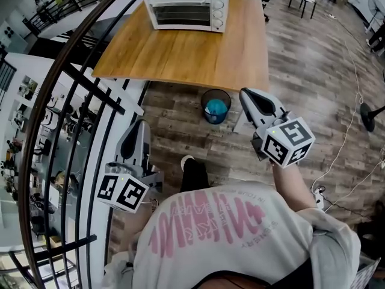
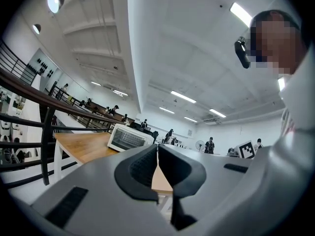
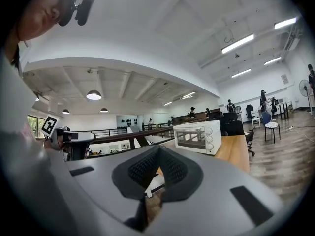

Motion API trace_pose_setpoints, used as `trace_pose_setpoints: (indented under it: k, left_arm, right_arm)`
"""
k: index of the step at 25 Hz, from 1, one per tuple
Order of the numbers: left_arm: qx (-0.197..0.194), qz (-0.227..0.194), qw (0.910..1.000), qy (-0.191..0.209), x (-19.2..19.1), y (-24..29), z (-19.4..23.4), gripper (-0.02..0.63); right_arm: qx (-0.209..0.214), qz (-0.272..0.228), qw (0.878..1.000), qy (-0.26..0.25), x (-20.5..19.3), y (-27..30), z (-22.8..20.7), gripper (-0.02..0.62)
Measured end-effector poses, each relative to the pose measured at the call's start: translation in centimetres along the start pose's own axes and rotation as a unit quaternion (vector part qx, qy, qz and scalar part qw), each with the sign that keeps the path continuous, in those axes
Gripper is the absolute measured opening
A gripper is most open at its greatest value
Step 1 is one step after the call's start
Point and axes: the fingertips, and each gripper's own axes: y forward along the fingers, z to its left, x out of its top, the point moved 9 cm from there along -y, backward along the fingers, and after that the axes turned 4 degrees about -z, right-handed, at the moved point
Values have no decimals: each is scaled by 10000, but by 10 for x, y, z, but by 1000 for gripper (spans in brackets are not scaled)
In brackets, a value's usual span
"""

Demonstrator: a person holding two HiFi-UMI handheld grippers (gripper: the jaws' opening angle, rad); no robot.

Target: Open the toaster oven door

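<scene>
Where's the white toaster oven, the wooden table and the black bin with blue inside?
white toaster oven (image 1: 180, 9), head view, on its glass door.
wooden table (image 1: 192, 53), head view, on its bare top.
black bin (image 1: 204, 101), head view, on its left rim.

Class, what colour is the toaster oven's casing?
White; the toaster oven shows best in the head view.

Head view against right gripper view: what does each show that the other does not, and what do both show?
Only the head view: the waste bin on the floor by the table. Only the right gripper view: the ceiling lamps. Both: the toaster oven, door closed, on the table, and the right gripper, shut and empty.
</scene>
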Motion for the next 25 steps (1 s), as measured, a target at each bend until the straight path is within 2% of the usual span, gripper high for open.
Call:
trace_pose_setpoints:
  k: [9, 25]
  left_arm:
    - [68, 47, 9996, -259, 4, 46, 46, 25]
    - [-531, -195, 9984, -83, 64, 152, 137, 25]
  right_arm:
    - [-120, 47, 9999, 24, -1, 51, -18, 6]
    - [-489, -342, 9981, -136, 43, 167, -44, 6]
